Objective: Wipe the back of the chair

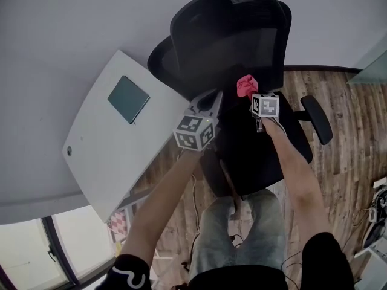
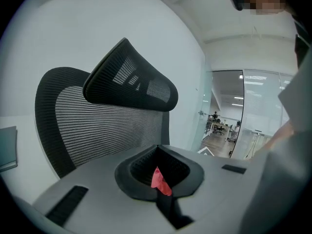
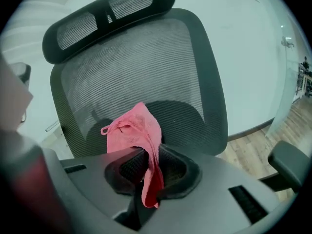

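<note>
A black mesh office chair back (image 1: pixel 233 47) with a headrest (image 3: pixel 107 13) stands straight ahead, against a white wall. My right gripper (image 1: pixel 251 94) is shut on a pink cloth (image 1: pixel 245 85), low in front of the mesh. In the right gripper view the cloth (image 3: pixel 134 130) bunches above the shut jaws and a tail hangs down through my right gripper (image 3: pixel 148 172). My left gripper (image 1: pixel 216 96) hovers just left of the cloth, apart from it. In the left gripper view my left gripper (image 2: pixel 158 179) looks shut, with a small red sliver at the seam, facing the mesh (image 2: pixel 97 130).
A white desk (image 1: pixel 109 162) with a dark green notebook (image 1: pixel 128 99) stands close on the left, beside the chair. The chair's seat (image 1: pixel 254 156) is below the grippers and its armrest (image 1: pixel 317 118) juts out right. Wooden floor (image 1: pixel 344 101) and cables (image 1: pixel 375 216) lie further right.
</note>
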{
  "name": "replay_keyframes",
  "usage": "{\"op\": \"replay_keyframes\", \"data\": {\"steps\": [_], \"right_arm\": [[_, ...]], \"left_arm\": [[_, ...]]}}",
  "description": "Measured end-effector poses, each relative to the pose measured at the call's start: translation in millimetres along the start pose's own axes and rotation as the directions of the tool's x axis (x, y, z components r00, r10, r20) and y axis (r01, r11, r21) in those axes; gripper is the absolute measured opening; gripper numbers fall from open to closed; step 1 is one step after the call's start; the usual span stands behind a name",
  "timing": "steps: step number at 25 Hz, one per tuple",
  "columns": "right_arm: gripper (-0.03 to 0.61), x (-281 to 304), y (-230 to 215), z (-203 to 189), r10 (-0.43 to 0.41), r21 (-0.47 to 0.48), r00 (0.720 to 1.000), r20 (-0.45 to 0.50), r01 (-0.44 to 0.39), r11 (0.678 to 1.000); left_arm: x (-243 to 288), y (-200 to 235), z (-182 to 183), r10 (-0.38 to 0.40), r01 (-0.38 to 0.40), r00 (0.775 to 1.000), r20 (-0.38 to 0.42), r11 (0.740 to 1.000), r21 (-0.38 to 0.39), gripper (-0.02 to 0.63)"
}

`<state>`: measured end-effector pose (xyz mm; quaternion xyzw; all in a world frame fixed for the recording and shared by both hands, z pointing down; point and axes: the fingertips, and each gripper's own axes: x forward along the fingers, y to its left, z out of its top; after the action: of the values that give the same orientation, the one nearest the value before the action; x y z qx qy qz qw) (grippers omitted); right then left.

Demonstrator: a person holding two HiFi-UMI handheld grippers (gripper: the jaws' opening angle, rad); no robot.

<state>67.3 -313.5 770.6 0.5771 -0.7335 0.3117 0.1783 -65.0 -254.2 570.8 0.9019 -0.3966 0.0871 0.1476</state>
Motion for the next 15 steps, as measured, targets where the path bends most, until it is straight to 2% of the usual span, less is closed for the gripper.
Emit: {"op": "replay_keyframes", "data": {"steps": [3, 6, 8, 11, 13, 15], "right_arm": [[0.071, -9, -8, -17, -0.005, -0.011, 0.999, -0.042, 0.004, 1.0], [0.072, -22, -10, -17, 0.05, -0.014, 0.999, -0.012, -0.051, 0.999], [0.072, -39, -4, 4, 0.119, -0.008, 0.991, 0.062, -0.119, 0.993], [0.072, -70, 11, 55, 0.22, 0.012, 0.96, 0.174, -0.226, 0.974], [0.072, -86, 18, 91, 0.24, -0.009, 0.946, 0.219, -0.244, 0.97], [0.072, -96, 24, 128, 0.232, -0.044, 0.94, 0.25, -0.228, 0.973]], "left_arm": [[3, -2, 1, 0.0, 0.0, 1.0, -0.007, 1.0, 0.006, 0.025], [6, -7, 9, -0.011, 0.011, 1.0, 0.003, 1.0, 0.005, 0.025], [7, -10, 17, -0.017, 0.017, 1.0, 0.011, 1.0, 0.002, 0.025], [9, -18, 27, -0.029, 0.029, 0.999, 0.015, 1.0, -0.003, 0.025], [11, -26, 35, -0.042, 0.041, 0.999, 0.017, 0.999, 0.003, 0.025], [16, -31, 47, -0.051, 0.051, 0.998, 0.031, 0.999, 0.014, 0.025]]}}
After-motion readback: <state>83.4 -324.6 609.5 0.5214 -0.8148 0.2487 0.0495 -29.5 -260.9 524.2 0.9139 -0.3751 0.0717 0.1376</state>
